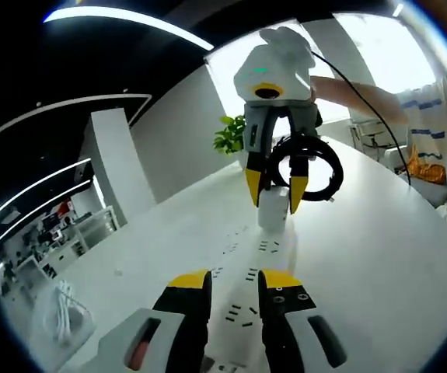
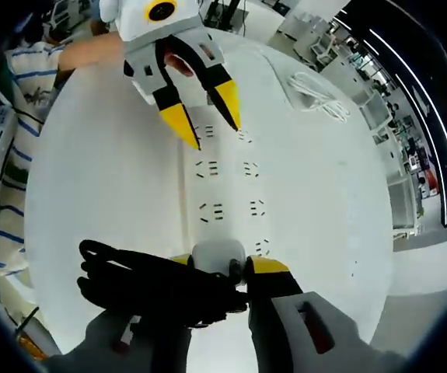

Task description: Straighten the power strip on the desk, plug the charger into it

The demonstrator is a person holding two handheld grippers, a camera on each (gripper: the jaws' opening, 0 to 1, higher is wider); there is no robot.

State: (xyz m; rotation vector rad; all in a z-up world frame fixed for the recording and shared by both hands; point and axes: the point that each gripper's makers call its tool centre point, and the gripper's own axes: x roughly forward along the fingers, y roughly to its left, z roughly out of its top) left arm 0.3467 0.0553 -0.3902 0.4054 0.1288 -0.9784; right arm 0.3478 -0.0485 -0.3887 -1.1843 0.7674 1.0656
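**Seating the charger over the strip's sockets**

Gripping the white charger between its jaws, the right gripper holds it just above the near end of the white power strip, with the coiled black cable bunched beside the jaws. Beyond it the strip runs lengthwise across the white desk. At the far end, the left gripper hovers over the strip with jaws narrowly parted and empty. To judge by the alignment, the charger's prongs should be squared to one socket and pressed straight down, while the left gripper steadies the strip. A white cable bundle lies well apart.
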